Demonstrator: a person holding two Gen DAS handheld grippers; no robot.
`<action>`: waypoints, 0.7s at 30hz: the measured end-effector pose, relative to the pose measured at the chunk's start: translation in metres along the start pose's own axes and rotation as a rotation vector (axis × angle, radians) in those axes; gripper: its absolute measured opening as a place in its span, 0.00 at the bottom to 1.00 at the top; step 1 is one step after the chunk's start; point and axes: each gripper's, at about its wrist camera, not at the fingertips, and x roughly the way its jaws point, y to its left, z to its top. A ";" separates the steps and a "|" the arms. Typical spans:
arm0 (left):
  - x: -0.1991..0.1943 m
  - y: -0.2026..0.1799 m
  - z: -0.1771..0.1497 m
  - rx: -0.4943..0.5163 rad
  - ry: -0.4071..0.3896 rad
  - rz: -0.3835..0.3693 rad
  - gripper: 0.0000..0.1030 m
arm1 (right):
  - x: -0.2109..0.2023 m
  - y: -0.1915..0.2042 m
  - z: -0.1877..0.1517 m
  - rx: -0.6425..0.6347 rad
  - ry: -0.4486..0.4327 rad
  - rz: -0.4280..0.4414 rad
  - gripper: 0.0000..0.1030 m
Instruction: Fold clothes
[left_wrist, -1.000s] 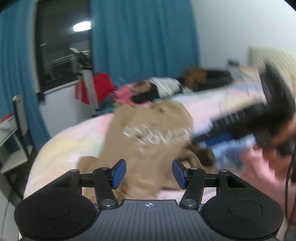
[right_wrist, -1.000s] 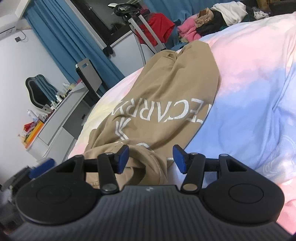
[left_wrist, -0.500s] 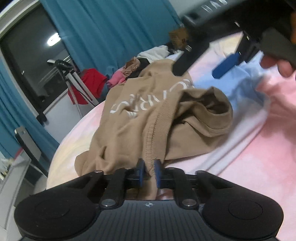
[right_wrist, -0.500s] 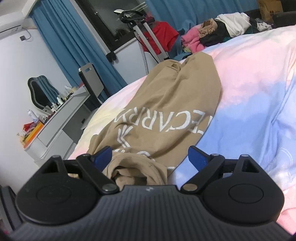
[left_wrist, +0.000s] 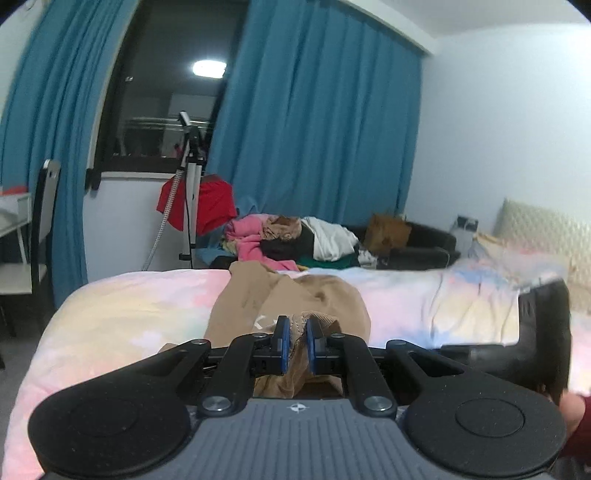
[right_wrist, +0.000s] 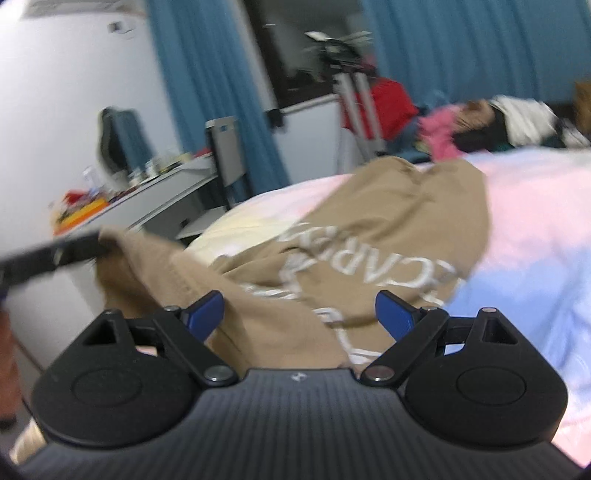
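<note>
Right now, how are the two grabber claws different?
The left gripper is pinched shut on an edge of the tan shirt; the right gripper has its jaws spread wide and grips nothing. The left one holds its cloth up off the bed; under the right one the shirt lies loose. Both have blue pads.
</note>
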 end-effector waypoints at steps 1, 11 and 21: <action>0.001 0.002 0.001 -0.006 0.000 0.003 0.10 | 0.000 0.007 -0.001 -0.027 0.000 0.025 0.88; 0.001 -0.002 -0.007 -0.017 -0.017 0.056 0.10 | 0.018 0.049 -0.019 -0.209 0.003 -0.143 0.88; 0.011 -0.015 -0.014 0.026 0.037 0.141 0.10 | 0.021 -0.010 -0.021 0.081 0.150 -0.383 0.88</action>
